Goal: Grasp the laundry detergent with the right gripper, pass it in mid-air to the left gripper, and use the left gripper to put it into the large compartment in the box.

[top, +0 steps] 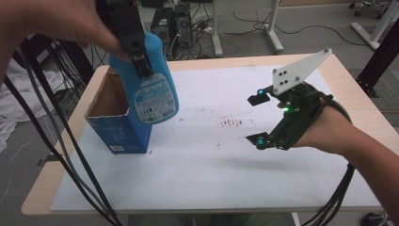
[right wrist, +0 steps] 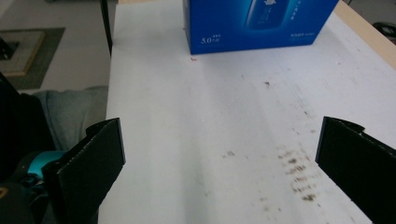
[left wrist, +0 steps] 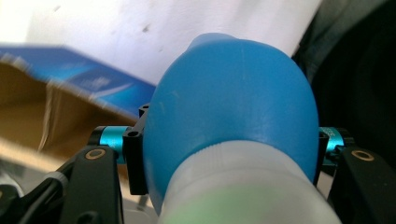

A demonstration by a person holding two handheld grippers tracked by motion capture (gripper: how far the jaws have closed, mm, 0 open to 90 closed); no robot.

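The left gripper [top: 141, 59] clamps the blue bottle [top: 153, 84], lifted clear of the open box [top: 117, 127]; setting it down remains, and the right gripper [top: 259, 120] gapes empty.

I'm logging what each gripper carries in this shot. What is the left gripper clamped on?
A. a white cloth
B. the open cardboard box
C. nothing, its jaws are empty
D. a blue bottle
D: the left gripper has its jaws pressed on either side of the blue bottle, held in the air above the open blue box, as the left gripper view shows close up.
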